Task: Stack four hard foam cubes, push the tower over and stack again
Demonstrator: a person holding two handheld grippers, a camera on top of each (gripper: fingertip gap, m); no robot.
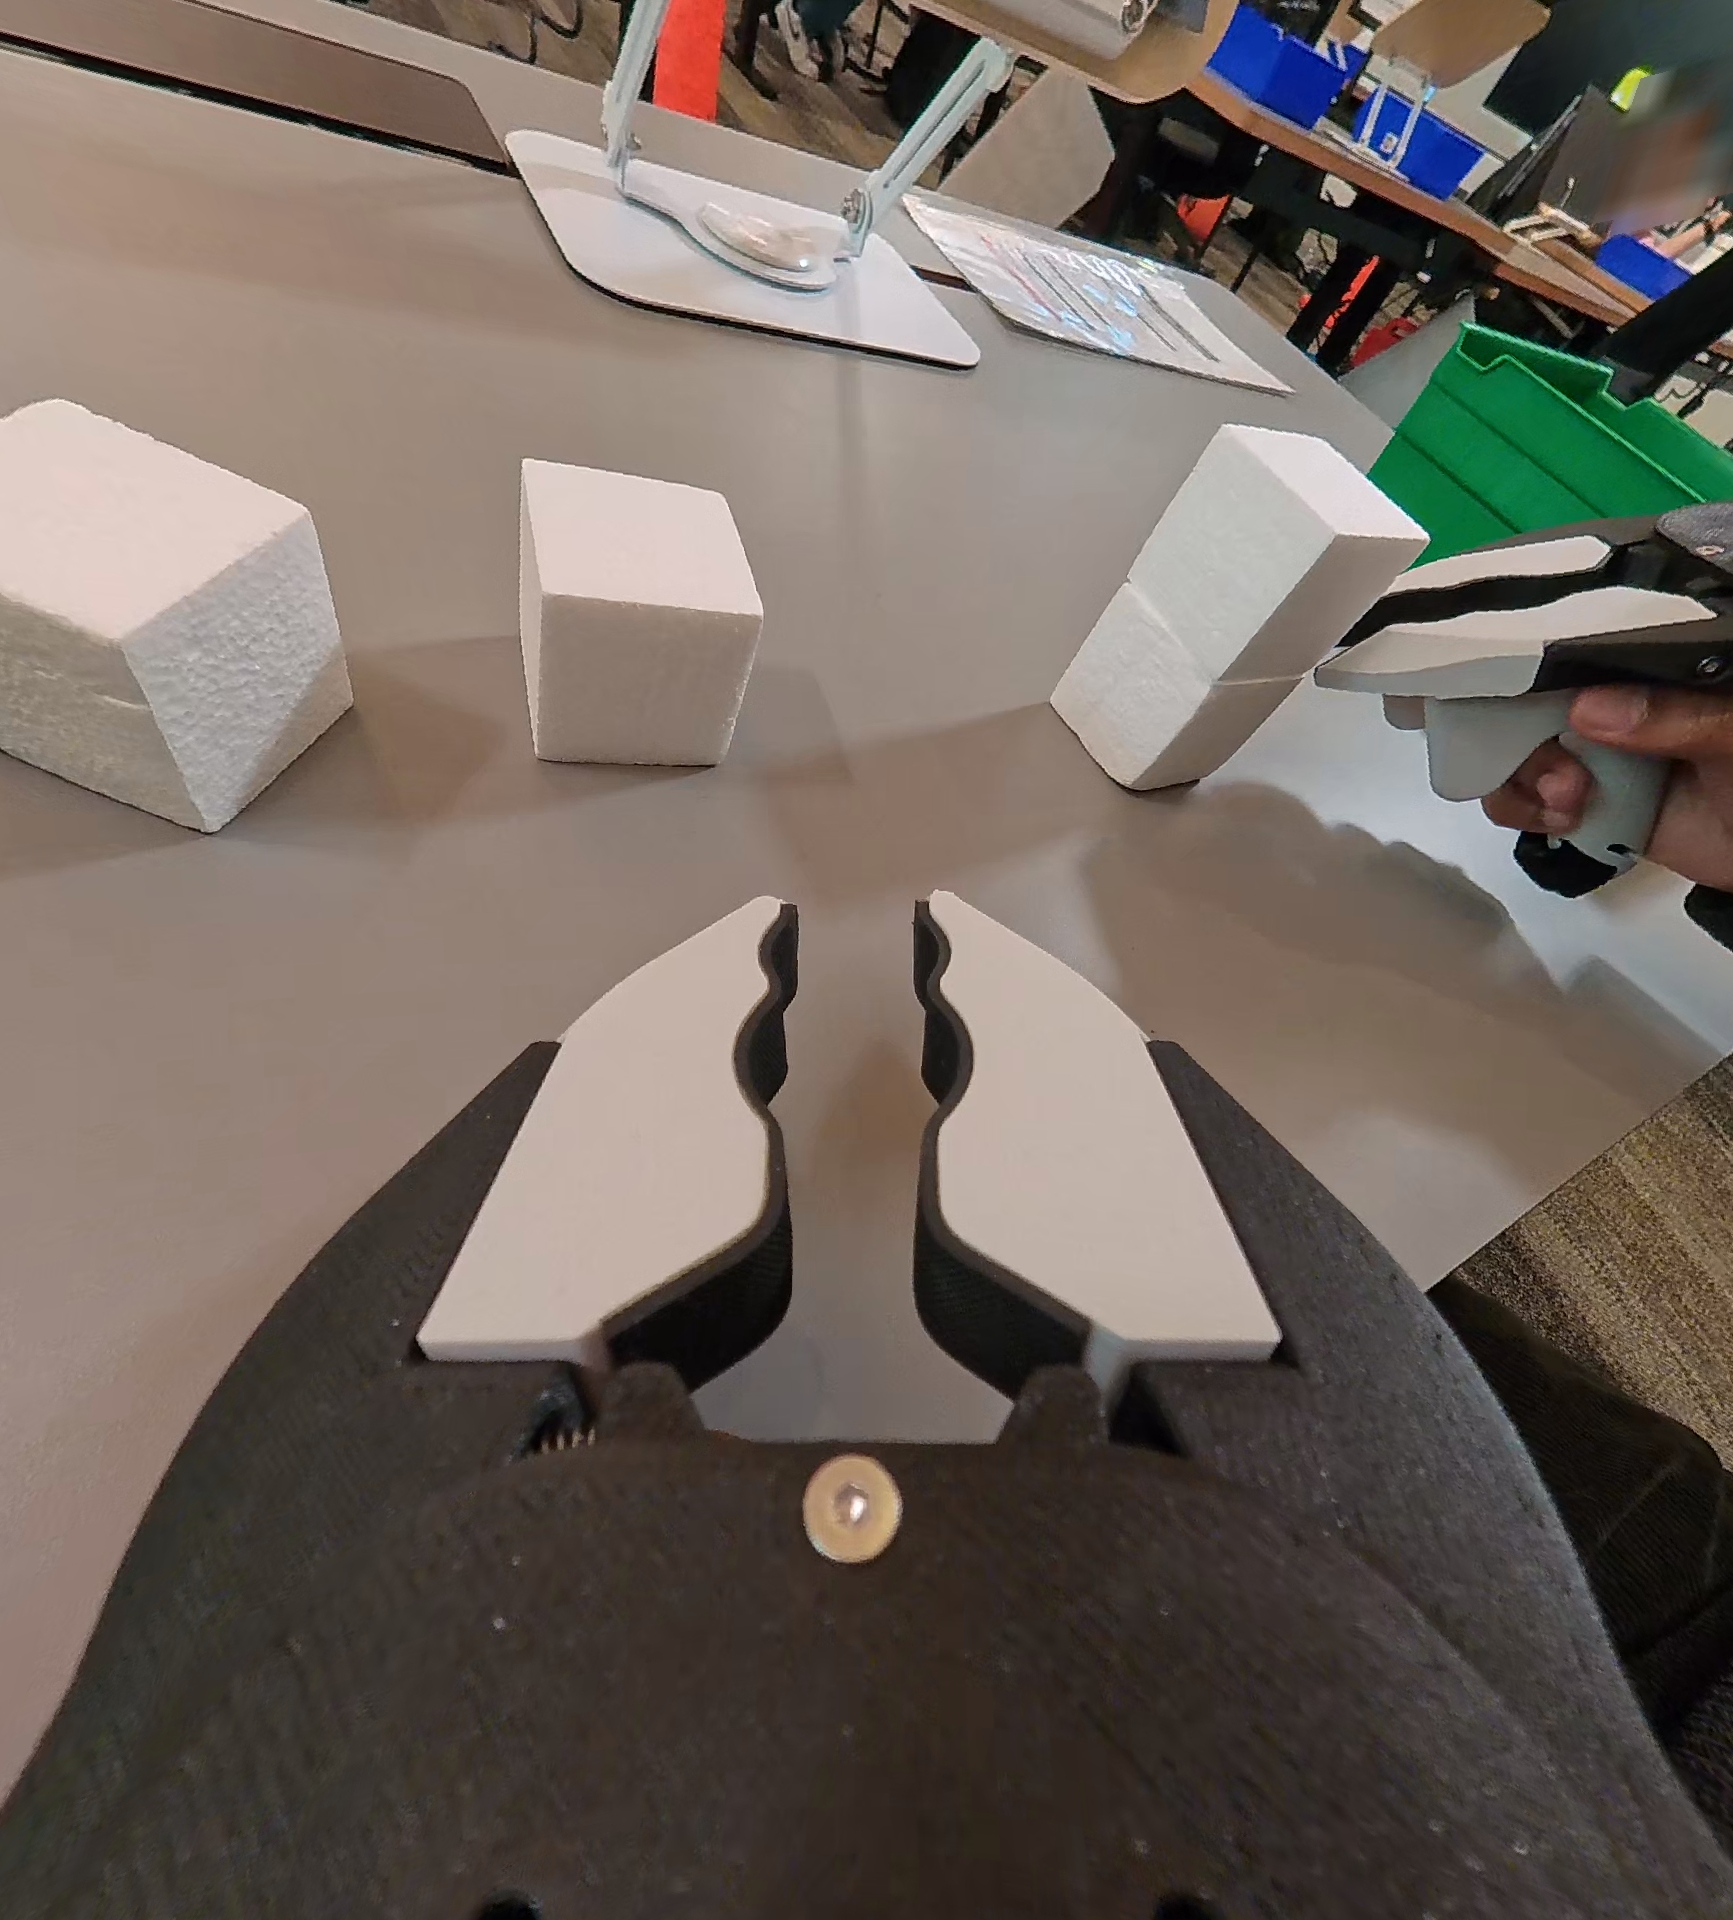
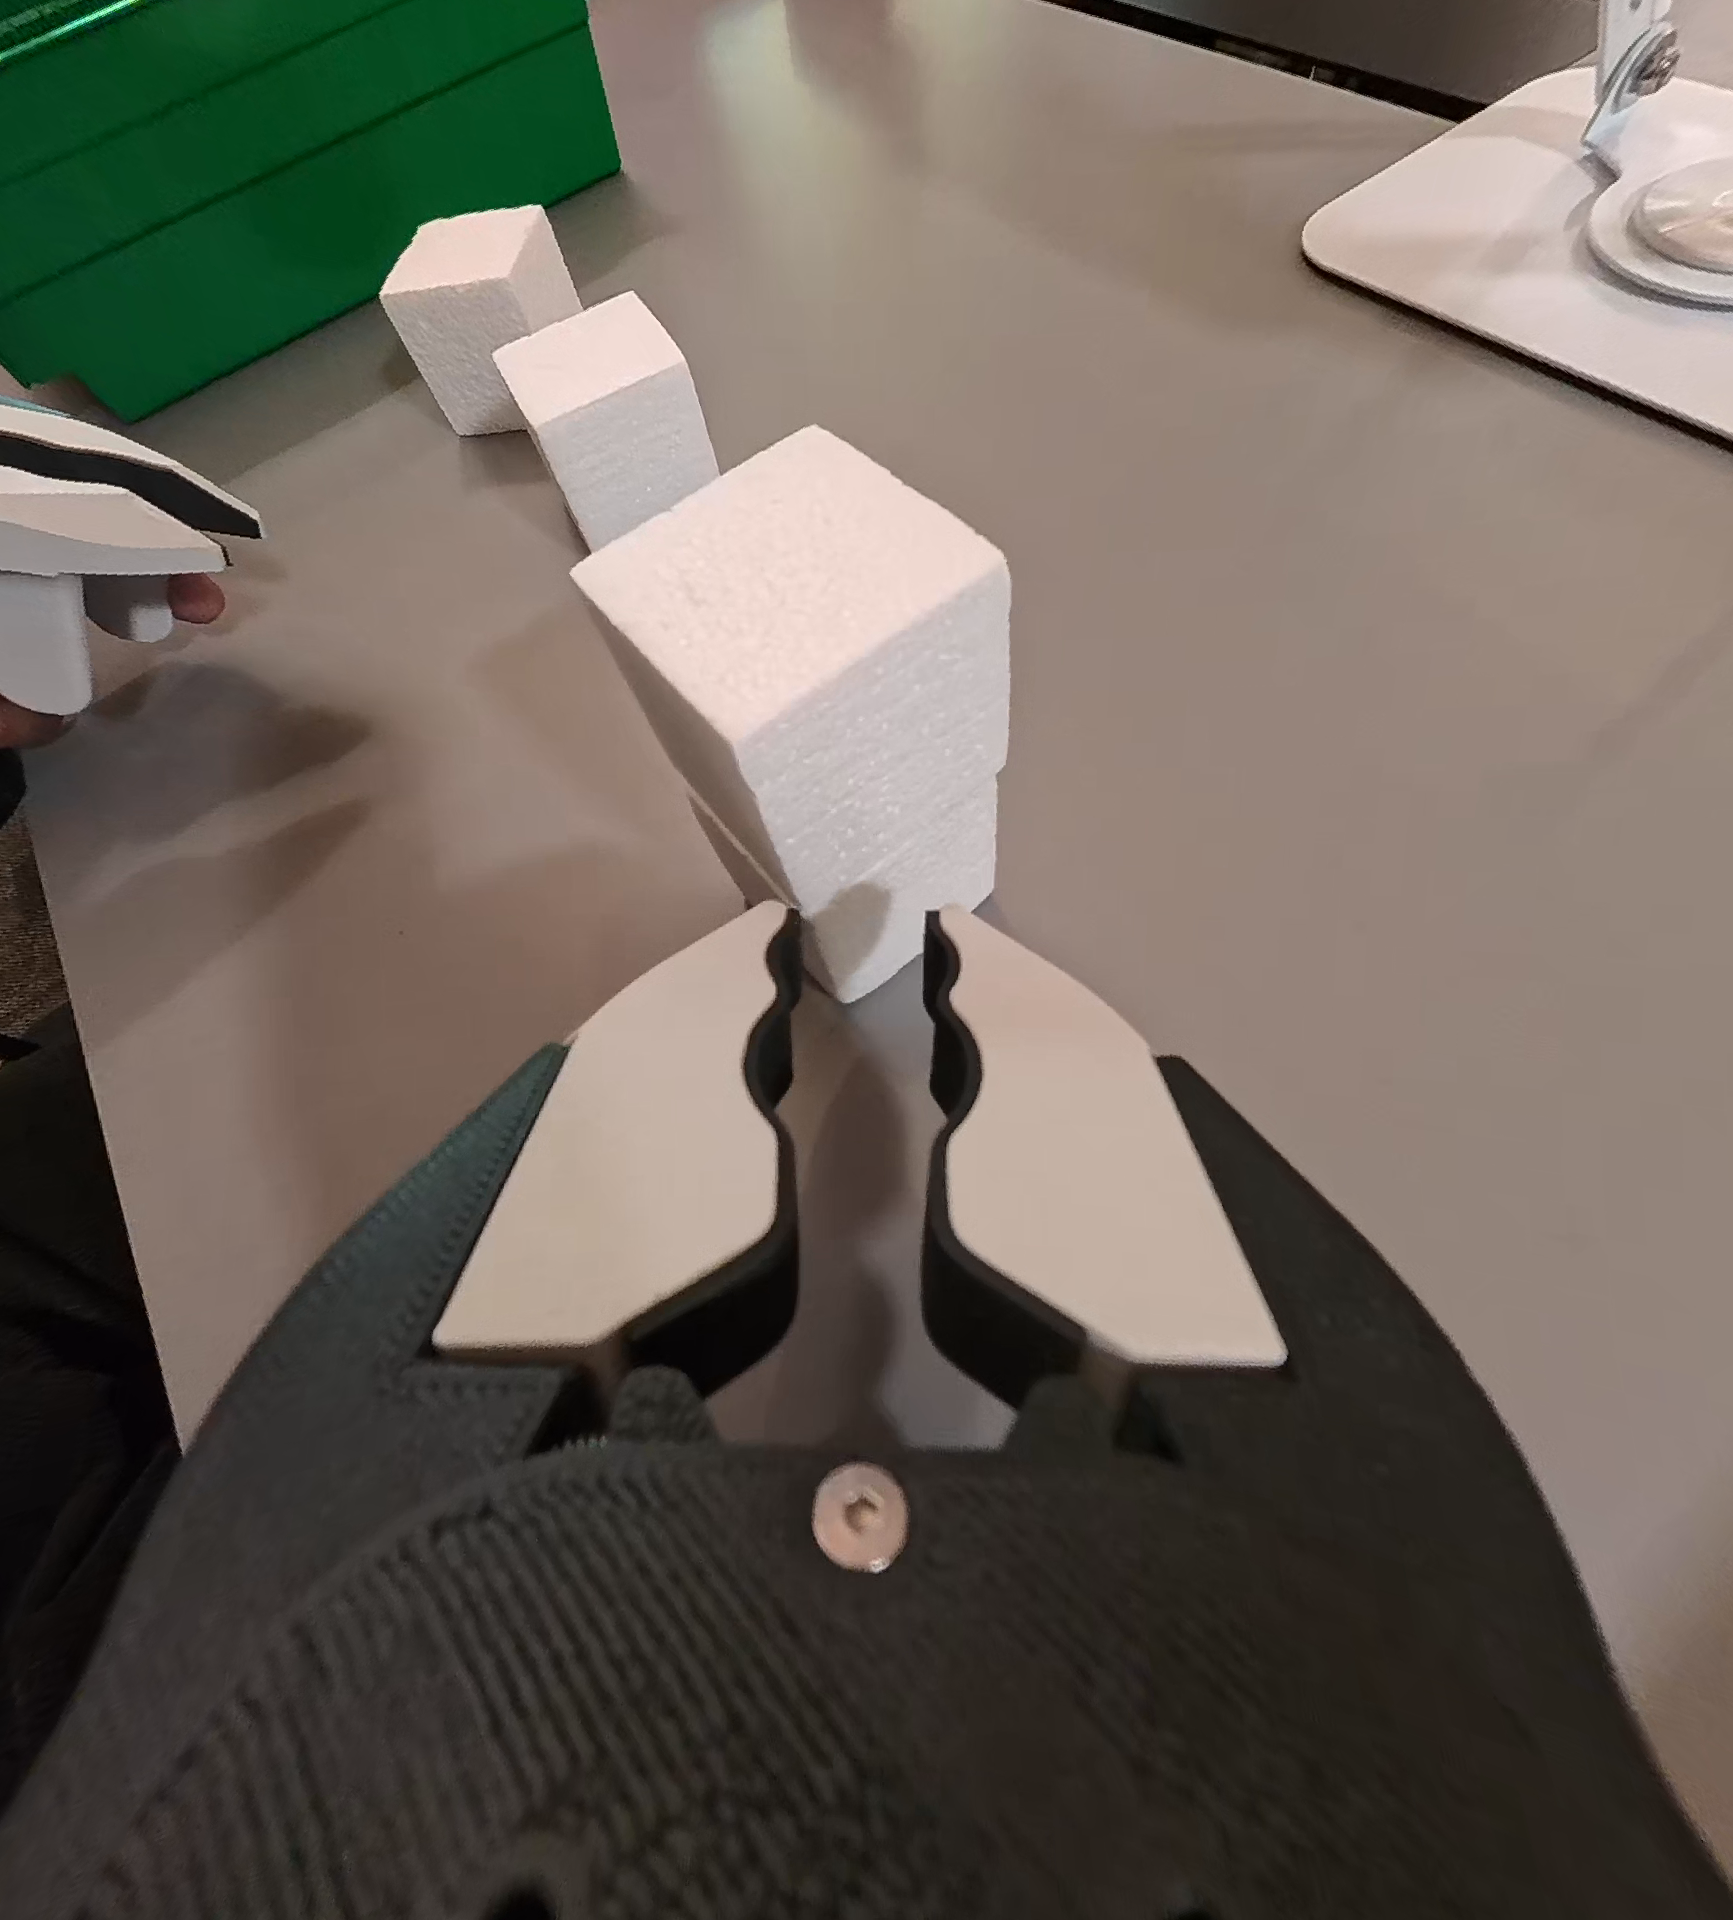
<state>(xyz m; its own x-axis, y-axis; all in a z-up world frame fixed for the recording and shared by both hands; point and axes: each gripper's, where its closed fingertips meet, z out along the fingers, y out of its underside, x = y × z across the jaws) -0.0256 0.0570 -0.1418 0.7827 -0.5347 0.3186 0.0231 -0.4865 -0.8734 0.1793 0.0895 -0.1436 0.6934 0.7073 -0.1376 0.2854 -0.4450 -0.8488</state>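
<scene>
- Left wrist view: the left gripper [image 1: 851, 914] hangs over the bare grey counter [image 1: 426, 987], its fingers a little way apart with nothing between them.
- Three white foam things sit in a row ahead of it – a big foam block [image 1: 114, 613] at 10 o'clock, a small foam cube [image 1: 638, 613] at 12 o'clock, and a stack of two foam blocks [image 1: 1226, 613] at 2 o'clock.
- At 3 o'clock the right gripper [image 1: 1350, 655] comes in from the side, held by a hand [image 1: 1714, 790]. Its tips are right at the stack.
- Right wrist view: the right gripper [image 2: 862, 925] has its fingers a little apart – the bottom corner of the stack [image 2: 841, 727] sits just at the tips. I cannot tell if they touch it.
- Behind the stack, at 11 o'clock, are the cube [image 2: 613, 416] and the big block [image 2: 472, 301], with a green bin [image 2: 218, 156] past them.
- A white stand base [image 2: 1527, 270] lies at 2 o'clock.
</scene>
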